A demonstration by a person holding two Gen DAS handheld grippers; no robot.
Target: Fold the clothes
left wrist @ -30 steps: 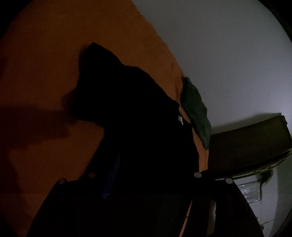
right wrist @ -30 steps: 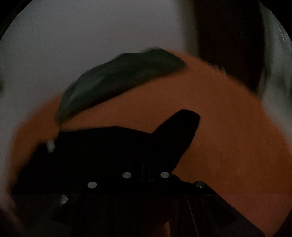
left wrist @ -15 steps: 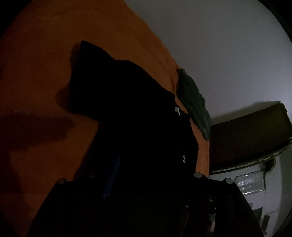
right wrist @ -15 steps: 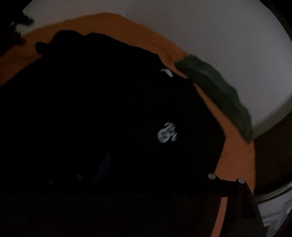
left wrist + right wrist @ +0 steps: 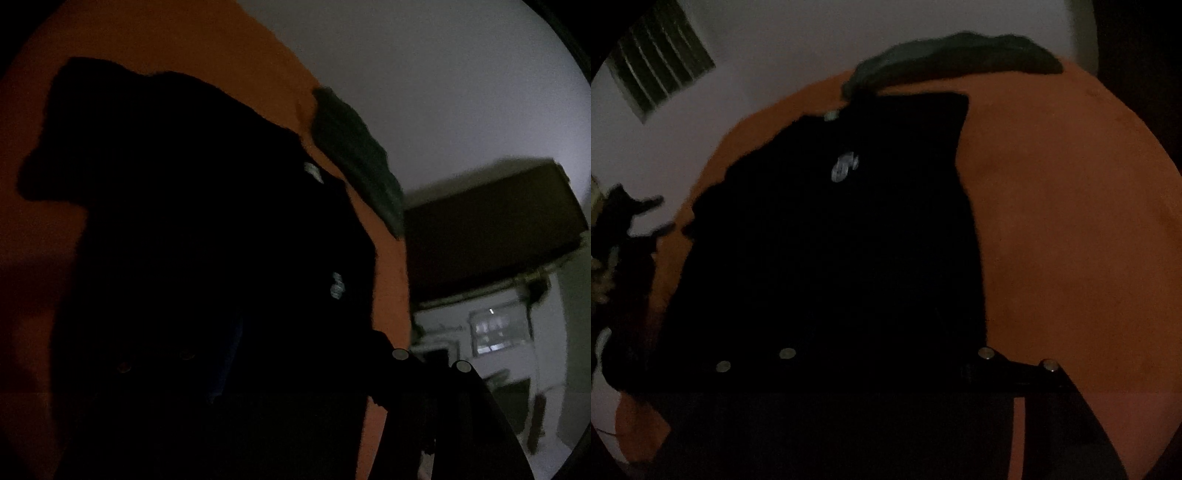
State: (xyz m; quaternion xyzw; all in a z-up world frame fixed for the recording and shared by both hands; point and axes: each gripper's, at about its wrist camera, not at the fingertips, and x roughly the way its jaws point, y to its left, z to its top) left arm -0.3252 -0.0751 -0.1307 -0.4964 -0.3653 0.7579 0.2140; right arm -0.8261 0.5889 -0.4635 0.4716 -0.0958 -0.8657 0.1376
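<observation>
black garment [image 5: 831, 240] lies under right gripper [image 5: 882, 360], jaws just closing, part-open.

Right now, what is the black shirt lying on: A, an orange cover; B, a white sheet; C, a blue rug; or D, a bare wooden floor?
A: the black shirt is spread on an orange cover, which shows all round its edges, with a folded dark green cloth at the far edge.
</observation>
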